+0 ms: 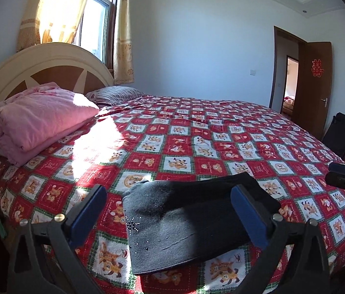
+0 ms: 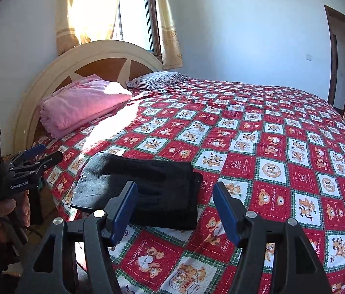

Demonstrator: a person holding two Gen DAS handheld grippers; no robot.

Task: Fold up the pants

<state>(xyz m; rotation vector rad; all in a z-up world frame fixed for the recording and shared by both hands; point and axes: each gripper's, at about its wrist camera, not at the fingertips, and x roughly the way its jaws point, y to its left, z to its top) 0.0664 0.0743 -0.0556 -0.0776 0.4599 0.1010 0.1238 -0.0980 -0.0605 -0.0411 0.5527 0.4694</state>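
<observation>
You have two grippers, the left gripper (image 1: 170, 216) and the right gripper (image 2: 175, 208), both with jaws apart. One folded pair of pants (image 1: 192, 223) lies between the left jaws. Beyond the jaws you see one pink blanket (image 1: 37, 120), one striped pillow (image 1: 116, 94) and one door (image 1: 314, 83).

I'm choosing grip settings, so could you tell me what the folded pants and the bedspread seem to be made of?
Pants: dark, matte, fuzzy-looking knit, possibly fleece; sunlit end shows grey nap.
Bedspread: printed woven cloth, likely cotton, matte, with fine wrinkles.
</observation>
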